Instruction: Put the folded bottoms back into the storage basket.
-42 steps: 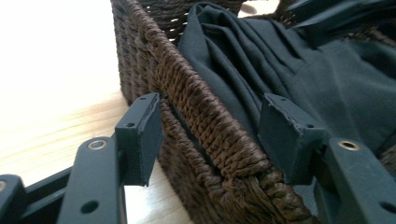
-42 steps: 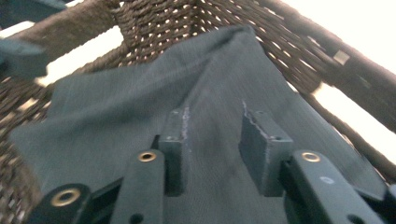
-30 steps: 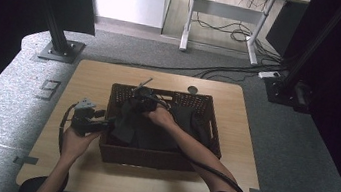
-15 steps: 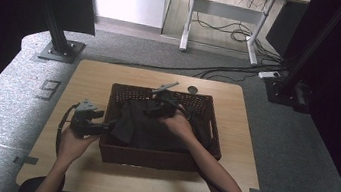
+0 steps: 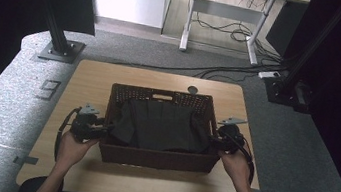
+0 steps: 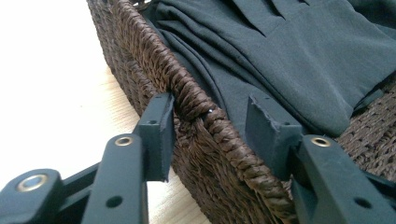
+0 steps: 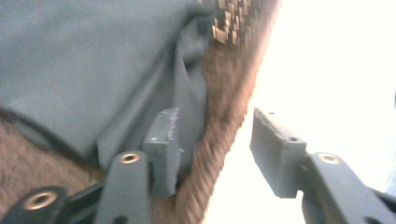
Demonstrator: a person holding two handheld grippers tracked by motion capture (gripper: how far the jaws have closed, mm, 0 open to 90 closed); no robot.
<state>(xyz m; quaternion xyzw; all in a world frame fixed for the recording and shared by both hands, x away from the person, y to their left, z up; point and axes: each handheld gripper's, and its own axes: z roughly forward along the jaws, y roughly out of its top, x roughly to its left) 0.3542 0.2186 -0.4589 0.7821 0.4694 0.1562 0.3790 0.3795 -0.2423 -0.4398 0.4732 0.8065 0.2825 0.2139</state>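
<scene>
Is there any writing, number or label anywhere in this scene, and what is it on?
"9": a dark outlined figure that reads like a nine, marked on the grey floor mat left of the table.
No words, brands or labels can be read on the wicker basket, the dark cloth inside it, or either hand-held gripper.

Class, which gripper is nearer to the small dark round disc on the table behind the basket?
Right. The right gripper is at the basket's right rim, nearer the disc; the left gripper is at its left rim.
</scene>
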